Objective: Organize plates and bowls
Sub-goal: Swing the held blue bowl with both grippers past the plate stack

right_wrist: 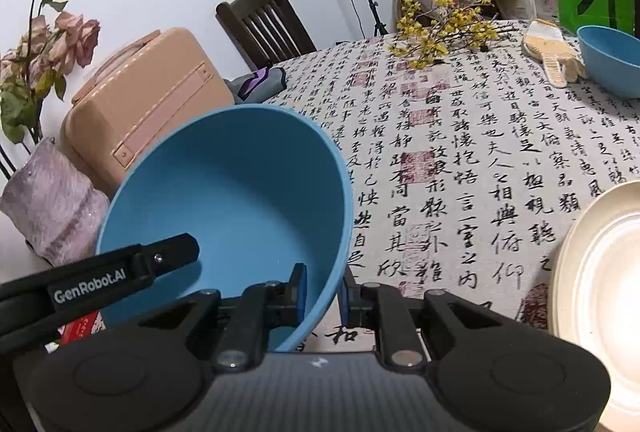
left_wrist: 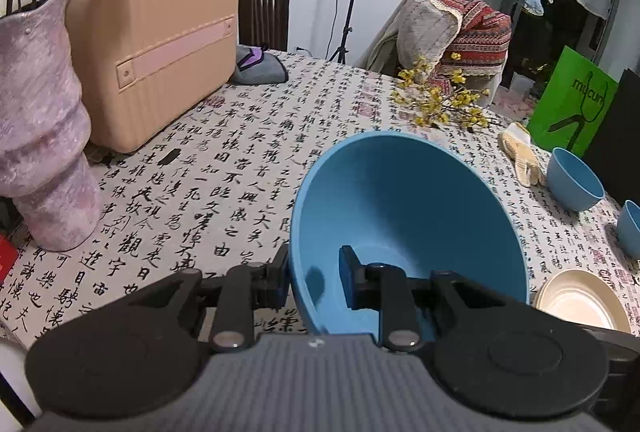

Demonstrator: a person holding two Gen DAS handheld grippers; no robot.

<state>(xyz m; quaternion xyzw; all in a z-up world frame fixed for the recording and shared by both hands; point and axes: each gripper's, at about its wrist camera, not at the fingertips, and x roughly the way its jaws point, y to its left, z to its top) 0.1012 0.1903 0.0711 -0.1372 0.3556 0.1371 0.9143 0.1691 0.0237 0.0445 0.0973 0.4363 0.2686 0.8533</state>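
A: Start close in. The left tongs are clamped on the near wall of the big blue bowl, one pad inside and one outside. The right tongs pinch the same bowl on its other side, again with the wall between the pads.

B: So both hold one bowl, and it hangs tilted above the bench, its mouth tipped towards the cameras?

A: That is how I read it. I cannot see its base, so I will not swear it is clear of the cloth. To do this well, keep both grips even and bring the rim level before setting it down. If one side leads, the wall could slip from the pads.

B: Where should it go?

A: Probably beside the cream plate, just to the right of the bowl. I would lower it on bare cloth next to the plate, not onto its edge.

B: And further out?

A: A small blue bowl sits past the plate near the pale glove, and a second blue bowl shows at the right margin. Those could nest in the big one afterwards. On the far left stand the purple vase and the peach case, well apart from the crockery; just keep the left elbow off the vase.
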